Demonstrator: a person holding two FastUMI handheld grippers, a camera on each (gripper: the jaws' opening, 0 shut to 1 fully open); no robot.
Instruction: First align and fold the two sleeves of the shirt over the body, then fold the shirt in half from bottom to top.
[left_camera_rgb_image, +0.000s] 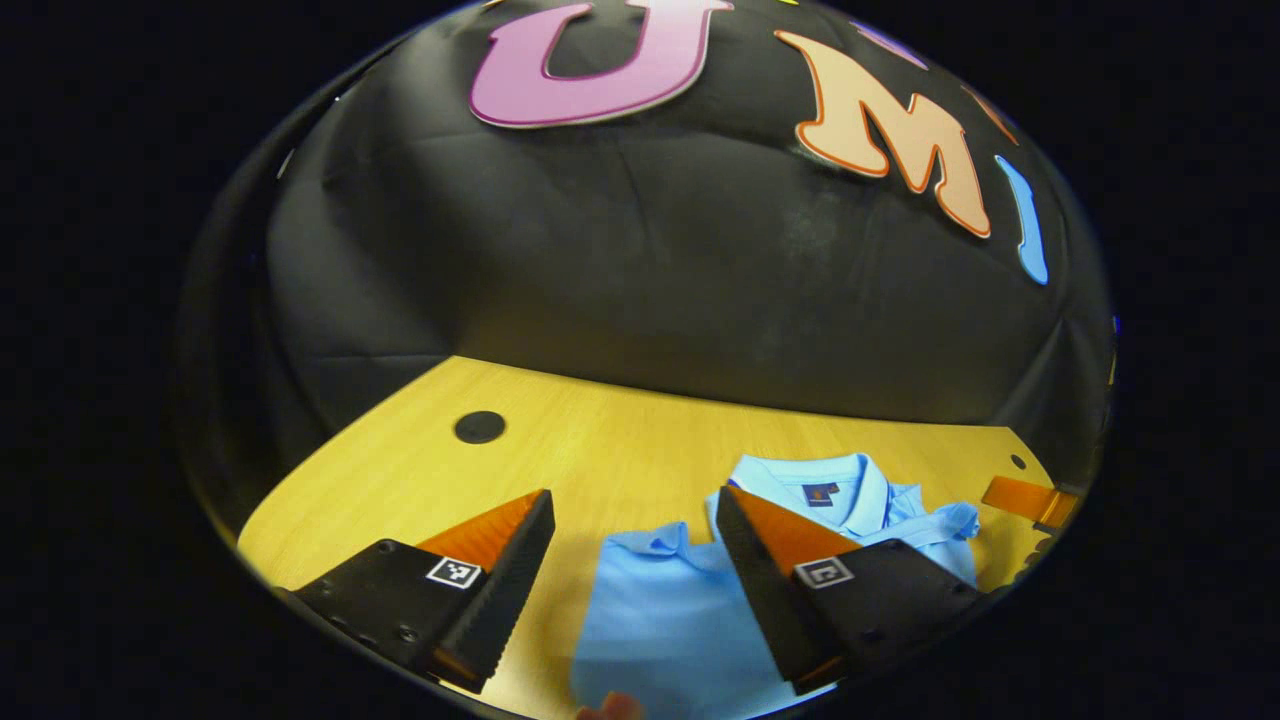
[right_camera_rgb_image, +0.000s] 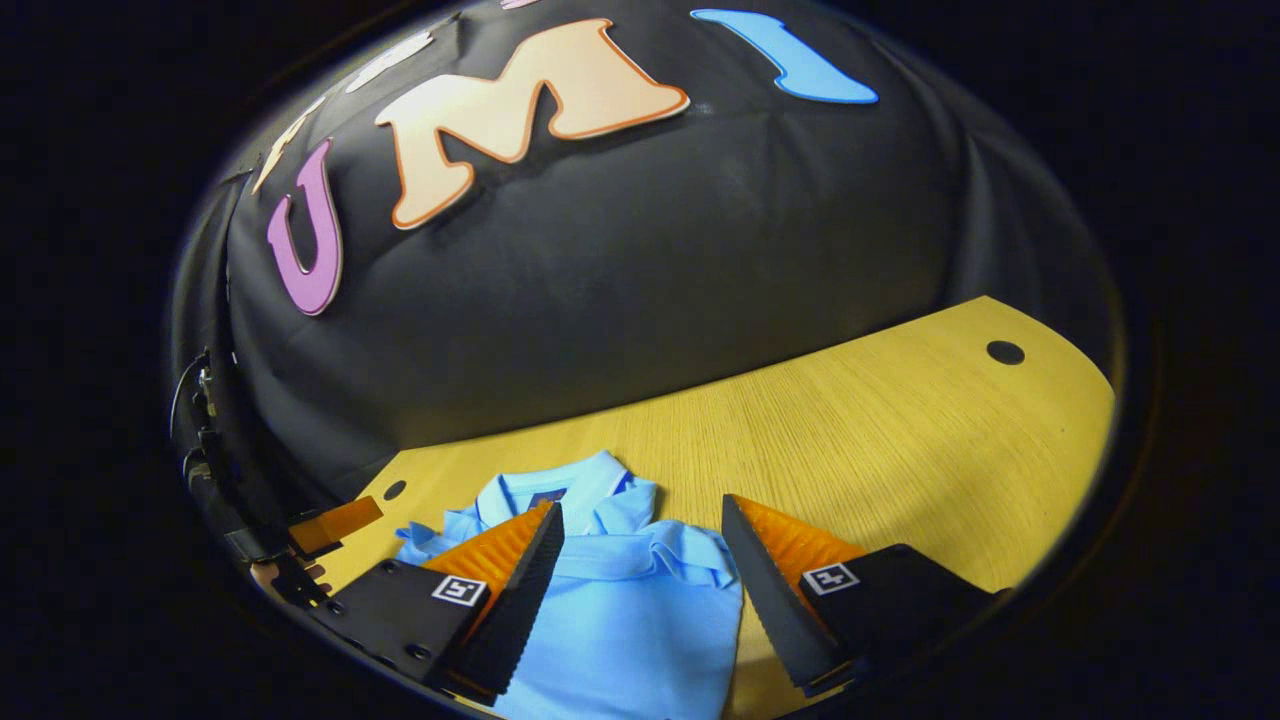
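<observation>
Both grippers, left (left_camera_rgb_image: 635, 520) and right (right_camera_rgb_image: 640, 530), are held wide apart over a soft, creased light-blue polo shirt (right_camera_rgb_image: 620, 610) laid on the smooth yellow wood-grain table (right_camera_rgb_image: 880, 440), nothing being gripped, with the collar (left_camera_rgb_image: 830, 480) pointed toward the black cloth wall (left_camera_rgb_image: 650, 270).

A recording booth: black cloth wall (left_camera_rgb_image: 650, 290) (creased) behind a wooden table (right_camera_rgb_image: 900, 420).
</observation>
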